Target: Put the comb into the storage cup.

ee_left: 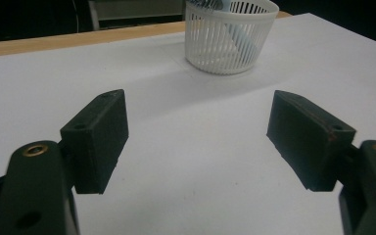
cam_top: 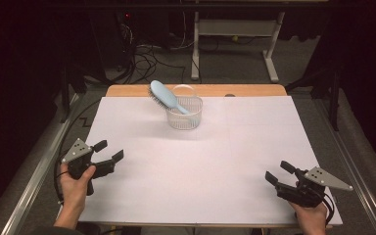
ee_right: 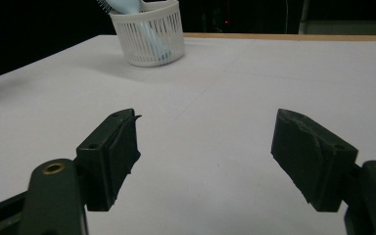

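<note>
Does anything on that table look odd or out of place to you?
The light blue hairbrush sits handle-down in the small white basket, its bristled head sticking out over the rim at a slant. The right tool's pad looks chipped along its edge. Nothing is spilled.

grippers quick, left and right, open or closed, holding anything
Left tool: open, holding nothing, low over the white sheet.
Right tool: open, holding nothing, also low over the sheet.
</note>
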